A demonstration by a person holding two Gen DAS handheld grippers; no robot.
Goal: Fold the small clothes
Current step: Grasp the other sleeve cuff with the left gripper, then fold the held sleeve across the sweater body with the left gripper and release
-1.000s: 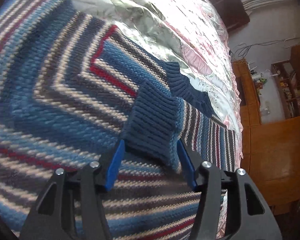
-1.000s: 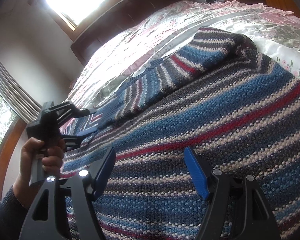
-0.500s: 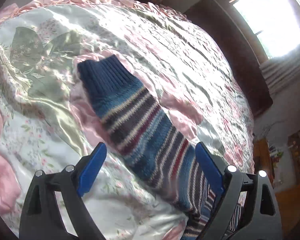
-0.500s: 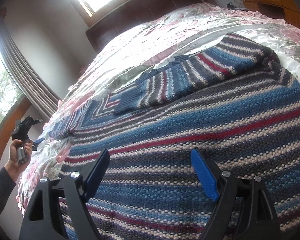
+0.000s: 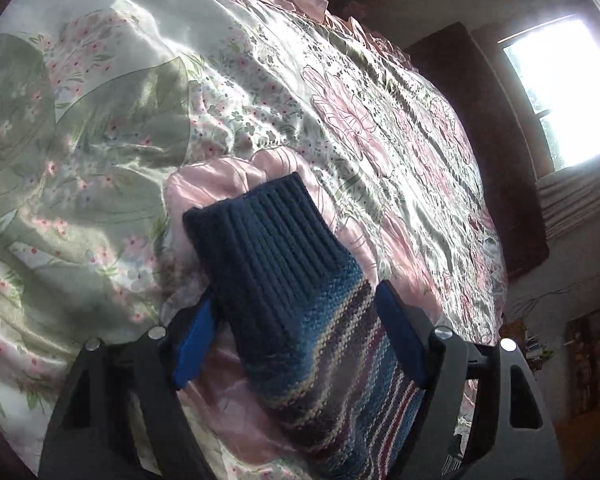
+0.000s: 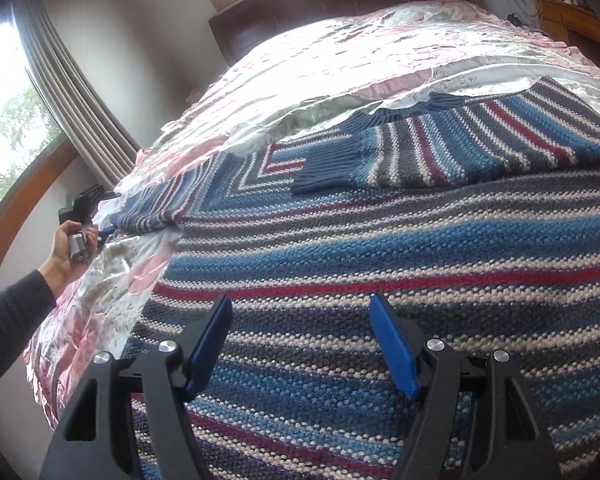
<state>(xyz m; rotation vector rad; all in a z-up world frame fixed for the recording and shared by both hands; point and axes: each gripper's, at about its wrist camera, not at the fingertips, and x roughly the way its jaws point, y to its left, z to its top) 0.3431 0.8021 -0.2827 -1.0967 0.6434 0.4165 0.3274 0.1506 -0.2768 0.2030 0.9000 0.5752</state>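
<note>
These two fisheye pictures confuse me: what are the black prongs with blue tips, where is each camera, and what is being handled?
No robot arm here: a person holds a two-finger gripper in each hand, each carrying a forward-looking camera. The left wrist view shows the left gripper, its blue pads either side of one navy-cuffed sleeve, apparently not yet clamped. The right wrist view shows the right gripper open above the blue, red and white striped knitted sweater, holding nothing. The sweater lies on a shiny pink floral bedspread; its other sleeve is already folded across the body. The person's hand appears at left.
</note>
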